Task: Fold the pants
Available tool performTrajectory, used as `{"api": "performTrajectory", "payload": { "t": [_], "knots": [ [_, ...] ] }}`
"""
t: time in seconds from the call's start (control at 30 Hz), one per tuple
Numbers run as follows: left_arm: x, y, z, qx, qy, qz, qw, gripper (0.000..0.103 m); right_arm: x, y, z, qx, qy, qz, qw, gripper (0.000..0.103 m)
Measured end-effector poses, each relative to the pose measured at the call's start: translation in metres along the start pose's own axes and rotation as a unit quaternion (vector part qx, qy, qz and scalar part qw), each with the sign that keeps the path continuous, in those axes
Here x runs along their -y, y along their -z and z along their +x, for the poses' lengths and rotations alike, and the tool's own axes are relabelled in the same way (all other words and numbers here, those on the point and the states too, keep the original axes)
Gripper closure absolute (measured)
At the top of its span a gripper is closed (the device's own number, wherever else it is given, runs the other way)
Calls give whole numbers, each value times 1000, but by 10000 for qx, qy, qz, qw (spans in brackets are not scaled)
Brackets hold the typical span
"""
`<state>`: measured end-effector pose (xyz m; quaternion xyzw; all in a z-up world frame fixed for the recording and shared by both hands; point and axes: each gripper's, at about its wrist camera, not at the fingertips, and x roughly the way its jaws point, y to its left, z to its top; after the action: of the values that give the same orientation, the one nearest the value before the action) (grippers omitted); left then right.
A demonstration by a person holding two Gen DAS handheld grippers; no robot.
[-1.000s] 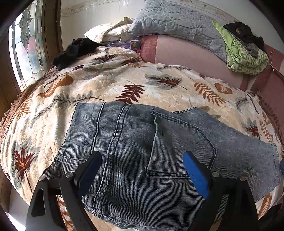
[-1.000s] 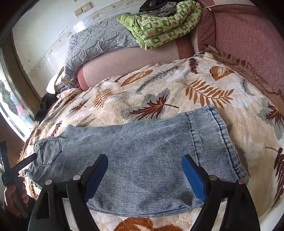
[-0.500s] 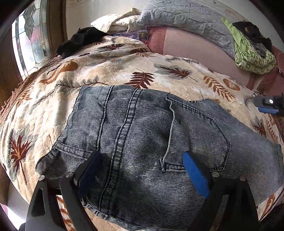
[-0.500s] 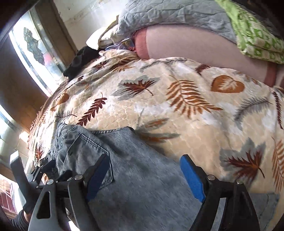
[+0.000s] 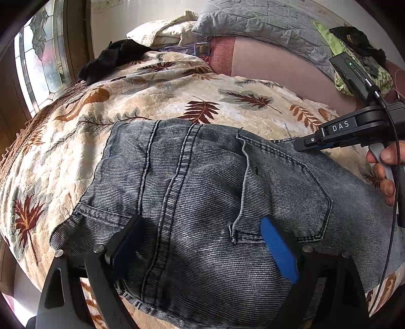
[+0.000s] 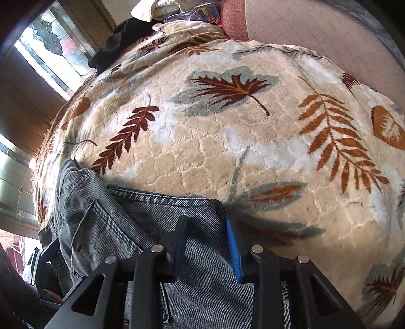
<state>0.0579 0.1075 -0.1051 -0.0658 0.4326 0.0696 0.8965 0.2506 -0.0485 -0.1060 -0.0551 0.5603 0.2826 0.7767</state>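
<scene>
Your left gripper was wide open, its blue pads spread over the seat of the jeans, near the back pocket. The jeans lay flat on the leaf-patterned blanket covering the bed. Your right gripper sat at the far edge of the jeans, jaws narrowed with denim between them; whether they pinched it, I couldn't tell.

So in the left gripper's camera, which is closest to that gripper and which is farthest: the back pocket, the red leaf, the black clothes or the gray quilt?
From the left gripper:
1. Back pocket, right by its blue finger.
2. Red leaf, past the jeans' far edge.
3. Black clothes, far left.
4. Gray quilt, at the back.
</scene>
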Motion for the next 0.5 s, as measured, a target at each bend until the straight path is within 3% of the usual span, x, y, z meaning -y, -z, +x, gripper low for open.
{"api": "performTrajectory", "payload": {
  "t": [0.03,0.17,0.37,0.5],
  "knots": [
    [0,0,0,-1,-5,-3,10000,10,-1,0,0,-2,26,-51,10000,87],
    [0,0,0,-4,-5,-9,10000,10,-8,0,-3,31,325,-298,9990,98],
    [0,0,0,-7,-6,3,10000,10,-30,-2,-15,431,1073,-952,9887,99],
    [0,0,1,-4,-29,32,10000,10,-31,-1,-13,588,1327,-1055,9838,99]
  ]
}}
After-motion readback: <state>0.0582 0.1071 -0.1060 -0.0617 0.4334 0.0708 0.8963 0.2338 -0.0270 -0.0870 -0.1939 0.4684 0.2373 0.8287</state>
